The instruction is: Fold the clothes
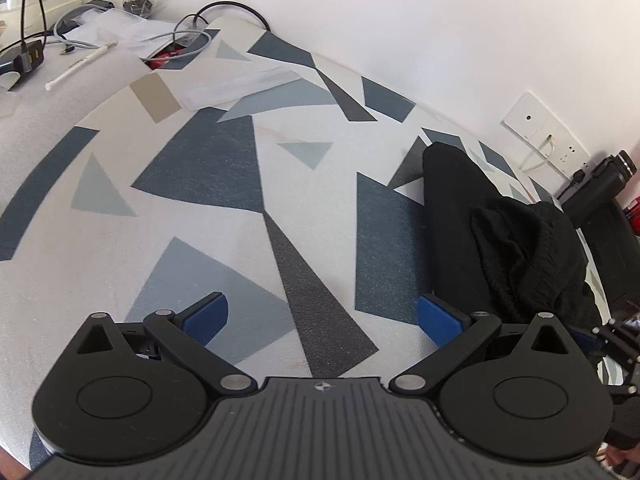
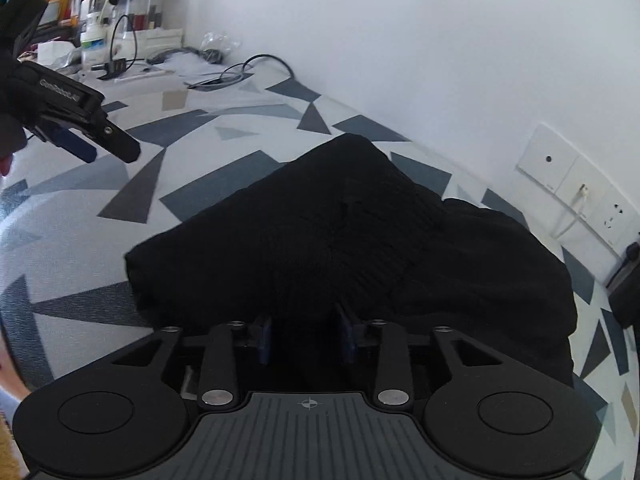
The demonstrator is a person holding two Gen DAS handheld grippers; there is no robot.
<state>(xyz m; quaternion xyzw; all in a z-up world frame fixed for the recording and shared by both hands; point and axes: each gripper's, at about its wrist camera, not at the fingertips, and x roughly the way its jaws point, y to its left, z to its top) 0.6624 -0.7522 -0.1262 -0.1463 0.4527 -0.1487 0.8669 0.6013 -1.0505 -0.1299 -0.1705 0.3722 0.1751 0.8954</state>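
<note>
Black knit garment (image 2: 352, 248) lies bunched on the geometric-patterned mat (image 1: 224, 184), near the white wall (image 1: 440, 20). Left gripper (image 1: 322, 320): jaws spread wide over bare mat, nothing between them. Right gripper (image 2: 306, 338): jaws partly apart with garment fabric between them; whether the pads press on it cannot be determined.

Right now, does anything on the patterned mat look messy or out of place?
Yes. The black garment lies bunched in a lumpy heap near the wall, not flat or squared, with a ribbed part flopped over the rest. Cables and plastic wrapping clutter the mat's far end. No spill or damage shows.
</note>
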